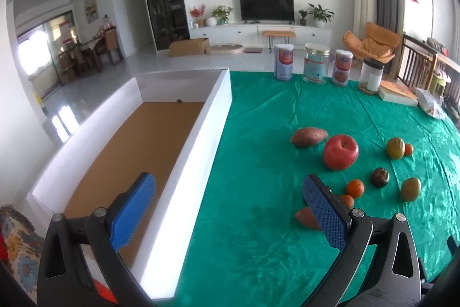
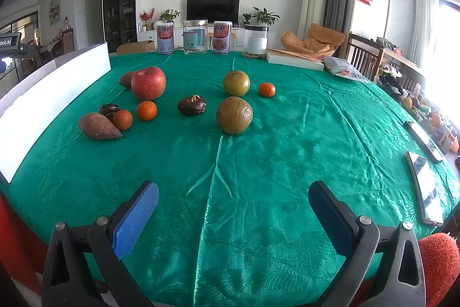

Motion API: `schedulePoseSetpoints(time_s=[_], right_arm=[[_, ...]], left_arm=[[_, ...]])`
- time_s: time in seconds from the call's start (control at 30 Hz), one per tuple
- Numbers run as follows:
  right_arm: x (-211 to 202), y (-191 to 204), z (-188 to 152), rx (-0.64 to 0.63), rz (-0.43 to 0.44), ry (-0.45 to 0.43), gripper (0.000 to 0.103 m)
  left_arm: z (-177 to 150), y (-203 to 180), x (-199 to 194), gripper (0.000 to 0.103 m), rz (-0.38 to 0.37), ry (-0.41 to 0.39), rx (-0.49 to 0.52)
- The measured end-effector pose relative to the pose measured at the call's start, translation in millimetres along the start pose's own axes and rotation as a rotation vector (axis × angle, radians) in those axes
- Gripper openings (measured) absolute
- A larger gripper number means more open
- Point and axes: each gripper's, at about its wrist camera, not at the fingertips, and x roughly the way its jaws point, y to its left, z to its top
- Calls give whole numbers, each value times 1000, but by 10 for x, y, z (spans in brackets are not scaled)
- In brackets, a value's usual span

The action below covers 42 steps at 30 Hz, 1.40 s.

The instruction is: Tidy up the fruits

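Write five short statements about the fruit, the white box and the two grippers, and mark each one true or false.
1. The white box already holds the red apple. False: the apple lies on the green tablecloth, and only a small dark speck shows in the box.
2. Both the left gripper and the right gripper are open and hold nothing. True.
3. Four tall containers stand in a row at the far edge of the table. True.
4. Only one sweet potato is on the table. False: there are two, a near sweet potato and a far sweet potato.
5. The box lies to the right of the fruit. False: in both views it lies to their left.
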Motion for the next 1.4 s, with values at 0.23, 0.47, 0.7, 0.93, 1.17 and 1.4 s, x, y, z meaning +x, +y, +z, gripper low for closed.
schedulePoseSetpoints(time_s=[0.23, 0.47, 0.7, 0.93, 1.17, 1.4], right_arm=[[13, 0, -3, 1, 0, 4, 103], [130, -101, -12, 38, -64, 100, 103], [103, -189, 47, 63, -111, 233, 103], [98, -288, 41, 122, -93, 269, 103], [48, -313, 30, 154, -64, 228, 103], [92, -265, -46, 142, -25, 234, 103]], left_arm=[[-14, 3, 11, 103, 1, 7, 4], [-176, -22, 46, 103, -44, 43, 8], [-400, -247, 158, 103, -66, 116, 74], [-479, -375, 100, 103, -79, 119, 120], [-546, -260, 292, 102, -283, 195, 58], [-509, -446, 560, 102, -570, 286, 210]])
